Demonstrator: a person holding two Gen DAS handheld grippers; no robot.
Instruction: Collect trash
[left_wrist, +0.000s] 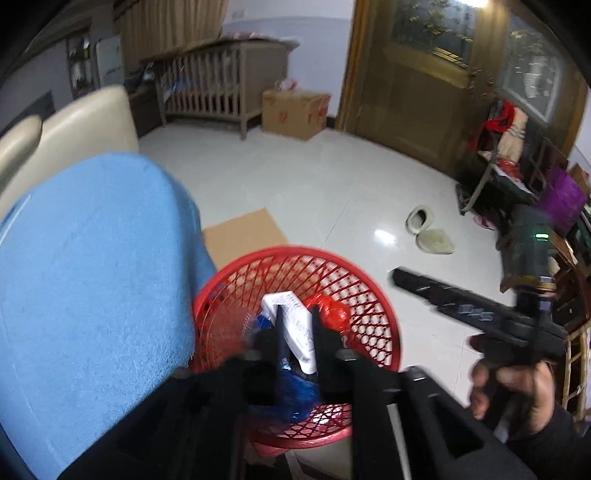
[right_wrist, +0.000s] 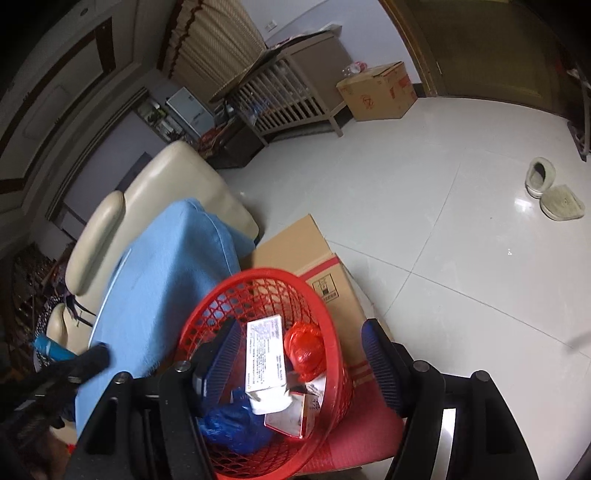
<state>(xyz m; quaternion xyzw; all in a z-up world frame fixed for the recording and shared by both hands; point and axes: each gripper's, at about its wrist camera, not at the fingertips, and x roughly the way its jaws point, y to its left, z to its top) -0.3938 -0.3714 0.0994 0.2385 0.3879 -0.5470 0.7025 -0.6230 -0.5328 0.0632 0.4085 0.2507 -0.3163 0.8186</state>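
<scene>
Your left gripper (left_wrist: 296, 325) hung over the round red plastic mesh basket (right_wrist: 334, 354). Its two black fingers were a little apart, and nothing was pinched between them. Your right gripper (right_wrist: 299, 354) sat over the same basket with its blue-padded fingers (right_wrist: 380, 363) wide apart and nothing in them; one finger was inside the basket and the other outside its rim. The trash lay in the basket: a white printed paper box (right_wrist: 266, 356), a crumpled red plastic bag (right_wrist: 304, 349) beside it, and a crumpled blue plastic bag (right_wrist: 232, 428) lower down. The basket stood on flat brown cardboard (right_wrist: 314, 247), just beside a blue towel-covered cushion (left_wrist: 92, 280).
</scene>
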